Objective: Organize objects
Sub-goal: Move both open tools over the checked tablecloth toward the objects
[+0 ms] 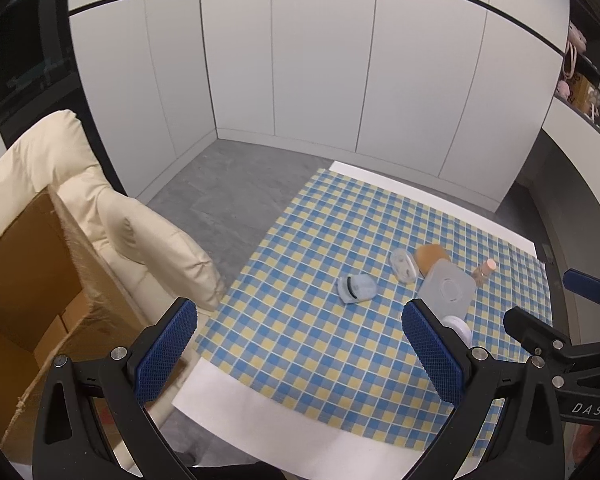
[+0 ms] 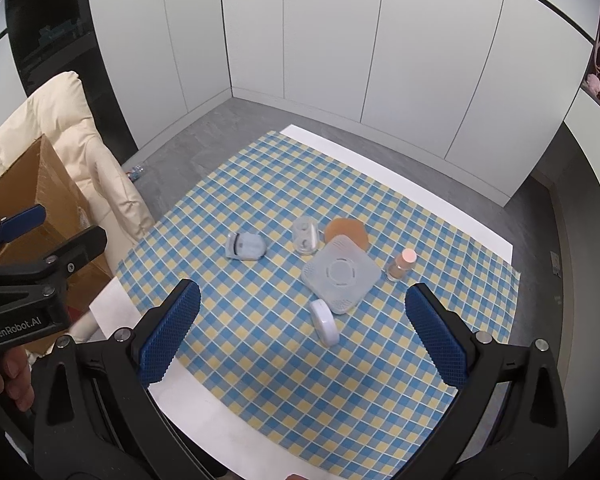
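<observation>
Right wrist view: my right tongs [image 2: 302, 338] hang released and empty, the white round case [image 2: 324, 322] lying on the checked worktop [image 2: 380, 380] just ahead between the pads, its long axis running away from me. My left tongs [image 1: 300, 350], also released, sit further left, so the right is nearer.

Blue-and-yellow checked cloth [image 2: 260, 364] laid over a white table [image 2: 180, 396]. Beside the table, a cream padded chair [image 1: 112, 216] holding an open cardboard box [image 1: 32, 280]. White cabinet panels [image 2: 320, 40] behind; grey floor [image 1: 228, 184].
</observation>
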Action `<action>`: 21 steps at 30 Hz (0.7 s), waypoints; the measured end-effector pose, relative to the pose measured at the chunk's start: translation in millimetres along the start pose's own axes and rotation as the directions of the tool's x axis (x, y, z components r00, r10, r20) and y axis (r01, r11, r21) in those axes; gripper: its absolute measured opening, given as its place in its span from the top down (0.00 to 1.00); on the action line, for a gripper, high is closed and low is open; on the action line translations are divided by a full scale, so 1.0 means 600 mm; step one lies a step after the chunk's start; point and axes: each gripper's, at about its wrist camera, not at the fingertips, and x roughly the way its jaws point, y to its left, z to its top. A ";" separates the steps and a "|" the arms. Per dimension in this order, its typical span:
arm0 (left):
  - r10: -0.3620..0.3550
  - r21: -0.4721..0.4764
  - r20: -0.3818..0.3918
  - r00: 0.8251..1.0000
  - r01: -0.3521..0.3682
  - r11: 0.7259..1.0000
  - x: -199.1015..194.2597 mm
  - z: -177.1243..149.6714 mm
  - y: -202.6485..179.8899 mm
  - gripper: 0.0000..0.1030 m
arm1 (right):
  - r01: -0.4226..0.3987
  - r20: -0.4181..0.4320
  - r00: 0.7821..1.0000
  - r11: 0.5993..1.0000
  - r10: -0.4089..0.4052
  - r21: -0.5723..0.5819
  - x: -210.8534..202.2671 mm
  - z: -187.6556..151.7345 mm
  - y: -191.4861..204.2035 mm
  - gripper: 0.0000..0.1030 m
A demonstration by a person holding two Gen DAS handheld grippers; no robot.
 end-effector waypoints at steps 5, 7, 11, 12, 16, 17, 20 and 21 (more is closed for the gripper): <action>-0.007 0.026 -0.019 1.000 0.007 1.000 0.028 0.001 -0.025 0.00 | 0.025 -0.052 0.998 1.000 -0.024 0.008 0.030 -0.021 -0.024 0.00; -0.013 0.033 -0.032 0.999 0.014 0.999 0.040 0.001 -0.033 0.01 | 0.034 -0.073 0.997 0.999 -0.033 0.015 0.043 -0.031 -0.036 0.00; -0.026 0.068 -0.053 0.998 0.030 0.997 0.065 0.002 -0.058 0.01 | 0.048 -0.109 0.993 0.999 -0.045 0.026 0.065 -0.055 -0.059 0.00; -0.027 0.078 -0.058 0.998 0.032 0.996 0.071 0.002 -0.065 0.01 | 0.047 -0.114 0.993 0.999 -0.044 0.026 0.069 -0.060 -0.064 0.00; -0.034 0.110 -0.084 0.996 0.043 0.993 0.098 -0.005 -0.082 0.01 | 0.037 -0.137 0.990 0.999 -0.035 0.012 0.093 -0.079 -0.075 0.00; -0.032 0.117 -0.093 0.995 0.043 0.992 0.107 -0.008 -0.084 0.01 | 0.029 -0.144 0.989 1.000 -0.027 0.011 0.100 -0.083 -0.076 0.00; -0.027 0.136 -0.121 0.992 0.044 0.990 0.141 -0.016 -0.089 0.01 | 0.025 -0.174 0.984 1.000 -0.024 0.002 0.128 -0.088 -0.075 0.00; -0.021 0.139 -0.127 0.992 0.039 0.989 0.153 -0.018 -0.089 0.01 | 0.023 -0.176 0.984 1.000 -0.022 0.003 0.136 -0.087 -0.075 0.00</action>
